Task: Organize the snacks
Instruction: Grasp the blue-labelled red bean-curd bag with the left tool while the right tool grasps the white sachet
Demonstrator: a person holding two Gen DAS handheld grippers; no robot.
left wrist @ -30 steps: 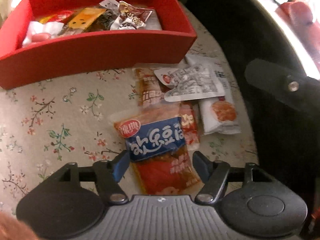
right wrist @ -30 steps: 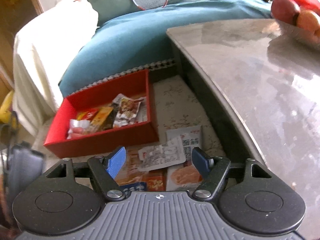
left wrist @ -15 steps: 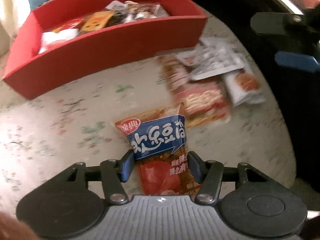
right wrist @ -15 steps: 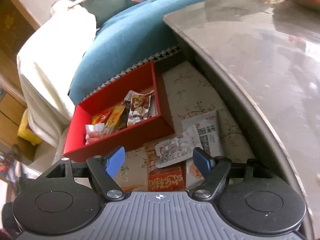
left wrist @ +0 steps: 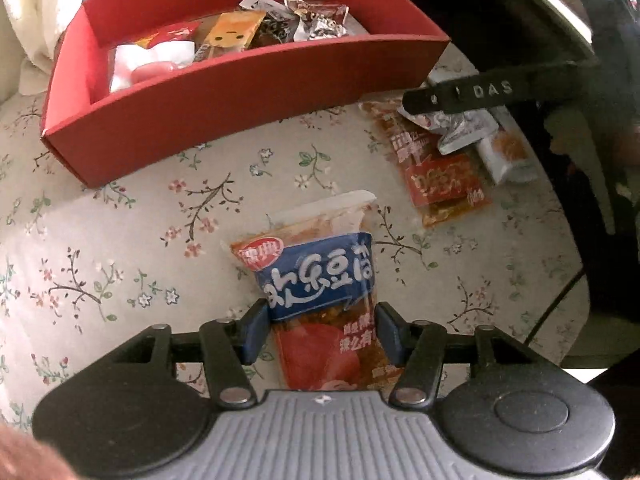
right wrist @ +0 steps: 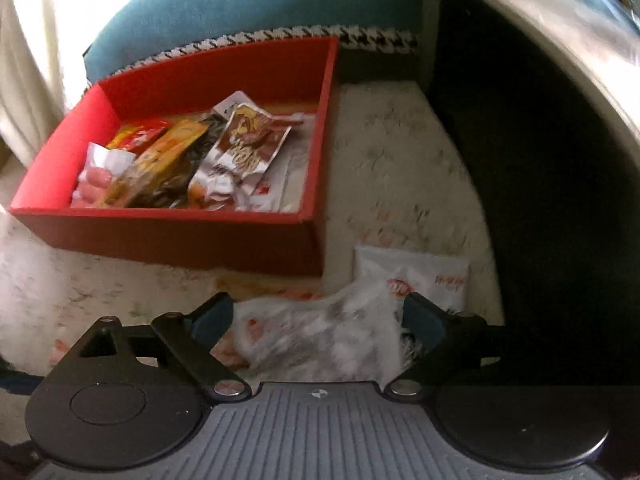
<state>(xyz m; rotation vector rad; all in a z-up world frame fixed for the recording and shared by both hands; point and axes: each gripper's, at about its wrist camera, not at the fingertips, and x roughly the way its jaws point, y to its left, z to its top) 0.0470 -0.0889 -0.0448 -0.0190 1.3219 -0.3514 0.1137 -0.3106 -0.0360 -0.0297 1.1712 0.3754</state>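
My left gripper [left wrist: 320,316] is shut on a blue-and-red snack packet [left wrist: 316,276], held just over the floral cloth and apart from the pile. Ahead stands a red box [left wrist: 240,92] with several snack packets inside. At the right lies a pile of loose packets [left wrist: 440,176], with a black finger [left wrist: 460,96] of the other gripper over it. In the right wrist view, my right gripper [right wrist: 318,312] hangs low over that pile with its jaws opening. A crinkled silver packet [right wrist: 320,336] lies between the pads, which stand clear of it. A white packet [right wrist: 420,276] lies beside it.
The red box [right wrist: 180,236] sits on a floral cloth [left wrist: 120,240]. A dark table base [right wrist: 520,160] under a shiny curved tabletop closes off the right side. A teal cushion [right wrist: 240,4] lies behind the box, pale fabric at the far left.
My left gripper closed on the blue-and-red packet and carried it left, away from the pile. My right gripper came down close over the pile and spread its jaws wider.
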